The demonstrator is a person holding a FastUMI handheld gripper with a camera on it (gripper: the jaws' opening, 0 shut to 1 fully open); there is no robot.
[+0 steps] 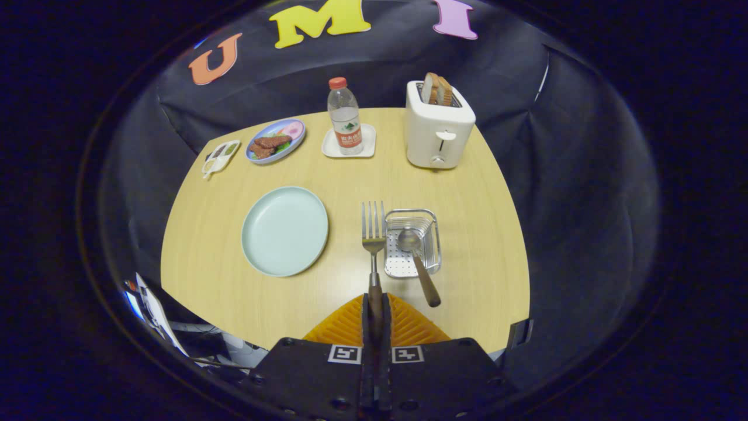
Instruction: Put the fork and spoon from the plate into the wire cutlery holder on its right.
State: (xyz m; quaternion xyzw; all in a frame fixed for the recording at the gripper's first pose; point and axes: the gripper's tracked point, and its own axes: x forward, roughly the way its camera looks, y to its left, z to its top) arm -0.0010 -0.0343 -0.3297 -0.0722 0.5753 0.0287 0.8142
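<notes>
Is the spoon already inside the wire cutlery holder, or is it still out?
In. The spoon has its bowl inside the wire cutlery holder, handle leaning over the near rim. The claw is shut on the fork.

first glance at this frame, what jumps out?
The fork, its handle clamped between the shut fingers of the gripper, tines pointing ahead just left of the wire cutlery holder. The spoon already lies in that holder, handle sticking out over the near rim. Left of both sits the bare pale plate.
</notes>
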